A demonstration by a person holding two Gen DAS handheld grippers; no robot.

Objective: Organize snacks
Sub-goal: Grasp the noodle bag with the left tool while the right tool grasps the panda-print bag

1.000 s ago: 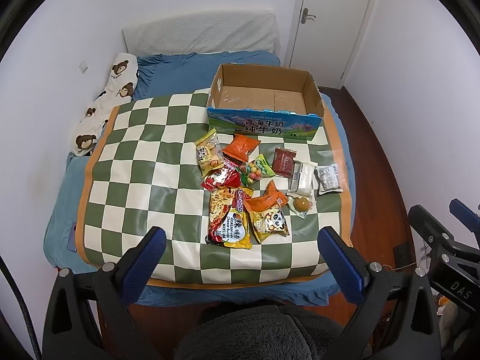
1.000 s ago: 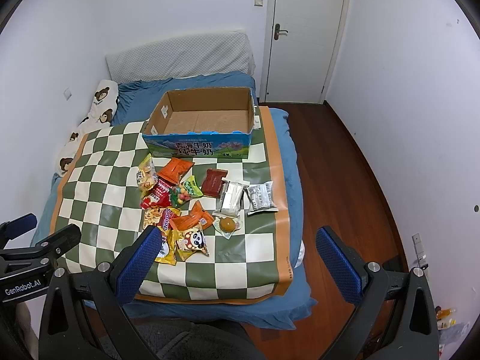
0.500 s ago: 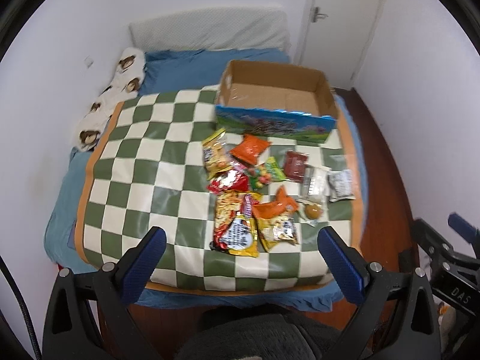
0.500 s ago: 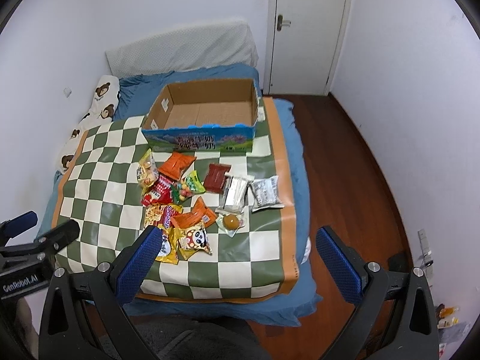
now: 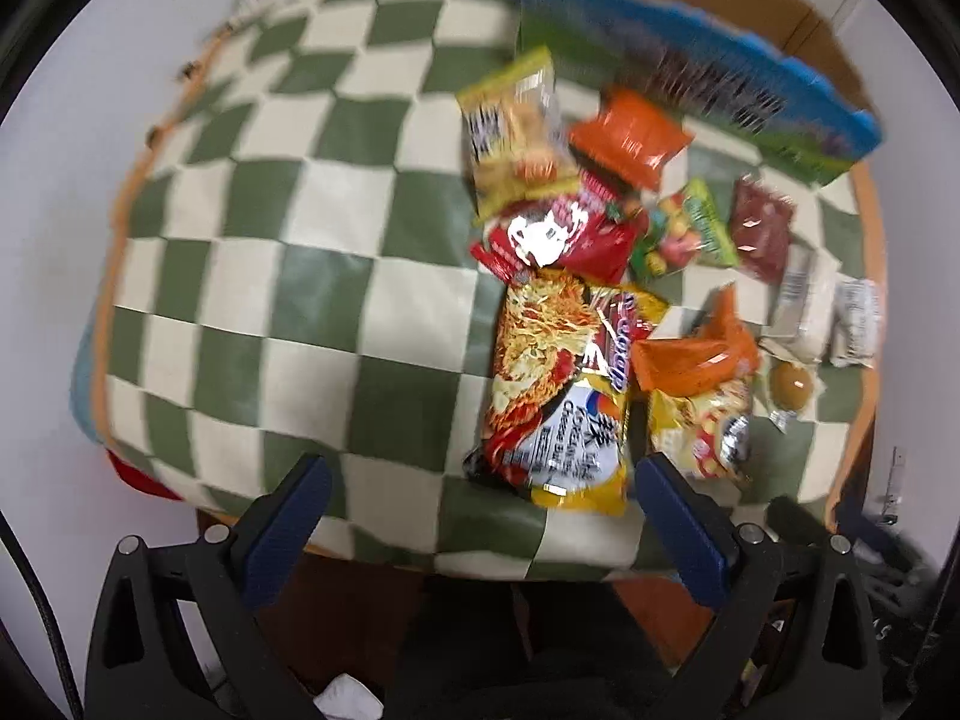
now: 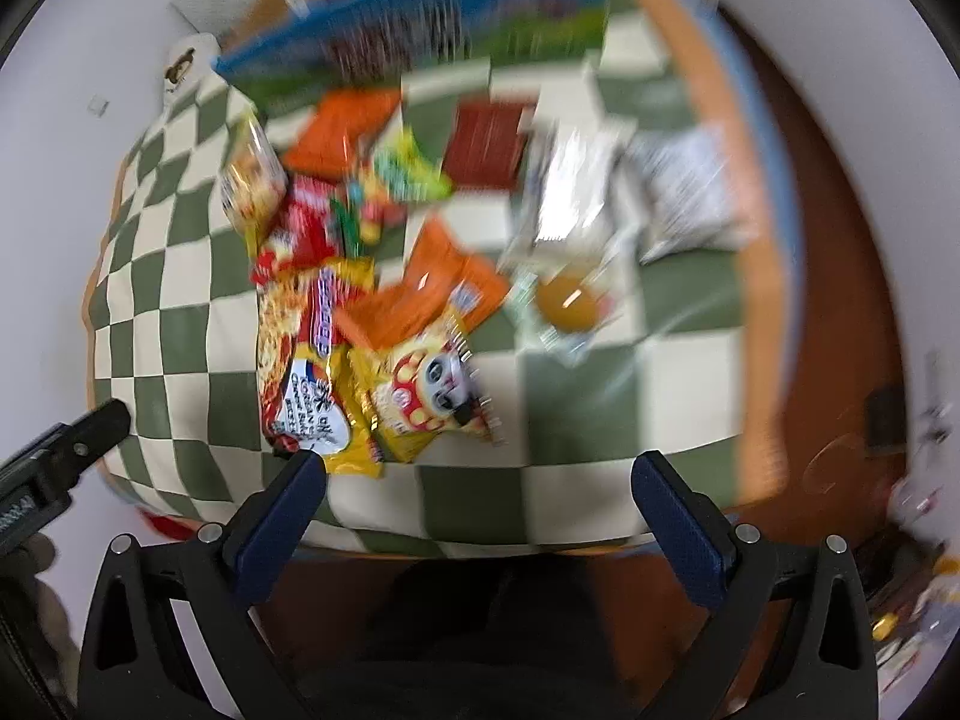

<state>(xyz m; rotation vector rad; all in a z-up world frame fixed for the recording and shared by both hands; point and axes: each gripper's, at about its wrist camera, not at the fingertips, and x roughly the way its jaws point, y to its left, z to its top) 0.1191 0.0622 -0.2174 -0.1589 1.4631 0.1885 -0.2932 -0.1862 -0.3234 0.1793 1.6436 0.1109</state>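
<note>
Left wrist view: I see a green-and-cream checkered blanket [image 5: 252, 276] with an orange border, spread over a bed against a white wall [image 5: 54, 192]. The cardboard box [image 5: 690, 66], blue-printed on its front, stands at the far edge of the blanket. The snacks lie in one loose cluster between box and tool. The left gripper [image 5: 480, 516] has its two blue-padded fingers [image 5: 285, 525] spread wide, holding nothing. The noodle packet [image 5: 558, 396] lies just ahead, between the fingertips and nearer the right one. I count two orange packets: one [image 5: 630, 141] near the box, one [image 5: 696, 354] lower right. There is one yellow-green packet [image 5: 516, 126], one red packet [image 5: 564, 237], one dark red packet [image 5: 759, 228] and one round brown sweet [image 5: 791, 387].

Right wrist view: this picture is heavily motion-blurred. The same blanket [image 6: 180, 330] is visible, with brown wooden floor [image 6: 840, 276] to the right. The right gripper [image 6: 480, 510] also stands wide open and empty. The yellow panda packet [image 6: 426, 390] lies just ahead of it, beside the noodle packet [image 6: 306, 384], which nearly meets the left fingertip. I count two pale wrapped packets [image 6: 576, 192] on the right side and one box [image 6: 420, 24] at the top. The left gripper's body [image 6: 54, 462] shows at the left edge.
</note>
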